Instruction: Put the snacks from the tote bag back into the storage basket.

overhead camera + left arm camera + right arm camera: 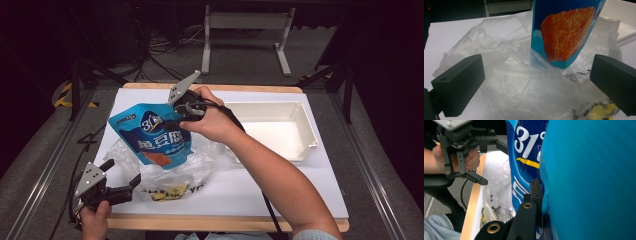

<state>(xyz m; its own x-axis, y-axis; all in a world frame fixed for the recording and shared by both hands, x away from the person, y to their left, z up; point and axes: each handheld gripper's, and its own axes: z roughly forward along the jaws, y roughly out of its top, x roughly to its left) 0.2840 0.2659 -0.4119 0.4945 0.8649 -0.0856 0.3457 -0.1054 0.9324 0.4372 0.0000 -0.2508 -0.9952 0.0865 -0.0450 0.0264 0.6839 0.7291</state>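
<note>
The right tongs (176, 119) are clamped on the upper edge of a blue foil snack pouch printed with an orange block (152, 134). The pouch hangs upright from them, its bottom just clear of the crumpled clear plastic bag (170, 167) below. Pinching it at the top seam probably lets the pouch dangle straight, so it can come out of the bag without dragging the film along.

The left tongs (125, 187) stand wide apart, holding nothing, low at the near side of the bag and pointing into it. In the left gripper view the loose film (524, 82) lies between their jaws with the pouch (564, 32) just beyond. They look poised to pin the bag to the white-covered bench (280, 185).

Beyond the right tongs, on their far side from the bag, sits an empty white rectangular plastic tray (305, 125), a likely place for the pouch.
</note>
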